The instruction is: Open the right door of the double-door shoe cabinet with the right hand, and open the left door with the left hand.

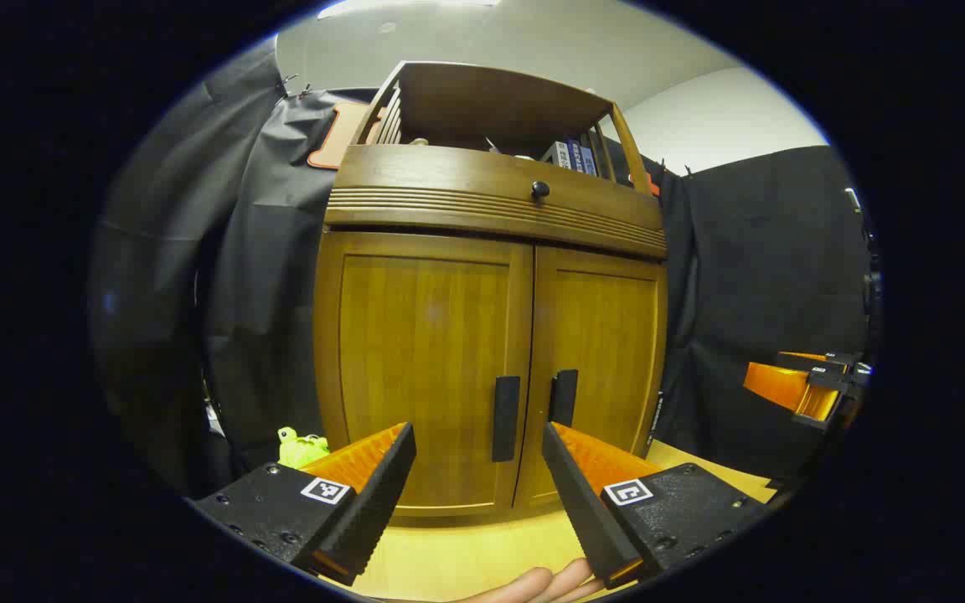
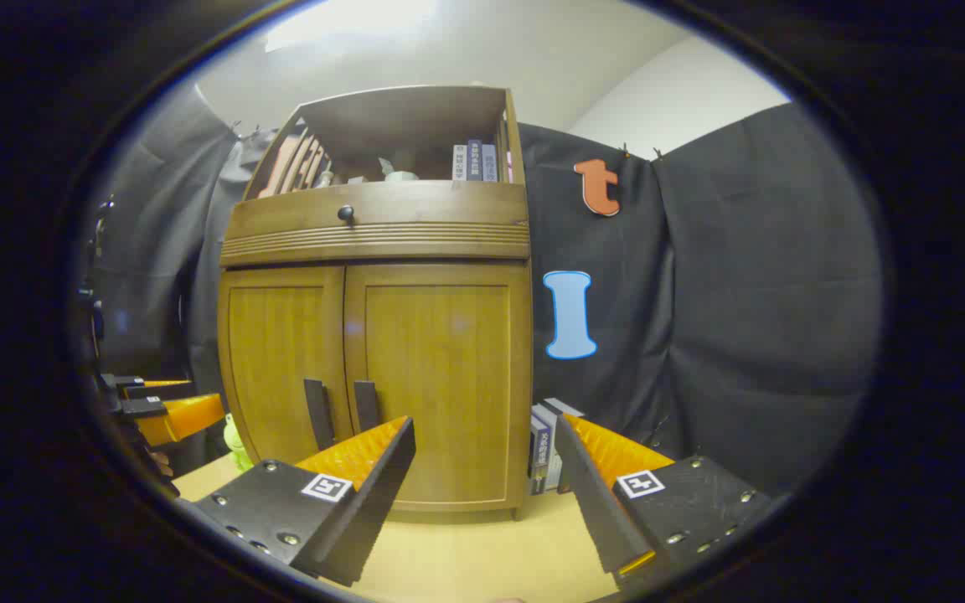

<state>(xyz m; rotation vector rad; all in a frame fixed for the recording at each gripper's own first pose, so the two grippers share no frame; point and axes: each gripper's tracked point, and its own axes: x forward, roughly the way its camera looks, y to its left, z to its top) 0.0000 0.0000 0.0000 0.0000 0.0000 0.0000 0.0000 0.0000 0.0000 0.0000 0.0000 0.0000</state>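
Left gripper view: your left gripper (image 1: 478, 444) is spread wide and holding nothing, short of the shoe cabinet (image 1: 495, 293), both doors closed; the left door handle (image 1: 506, 417) sits between the fingers, right door handle (image 1: 564, 398) just beside it. Right gripper view: your right gripper (image 2: 482, 440) is also wide and empty, aimed right of the right door handle (image 2: 365, 407). Risk: handles nearly touch, so you could catch the wrong one.

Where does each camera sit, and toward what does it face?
Left gripper view: rides on the left tongs, open, facing the shoe cabinet near its left door handle; fingertips of a hand show below.
Right gripper view: rides on the right tongs, open, facing the right door.
Shared: cabinet, both doors shut, each other's tongs at the edge.
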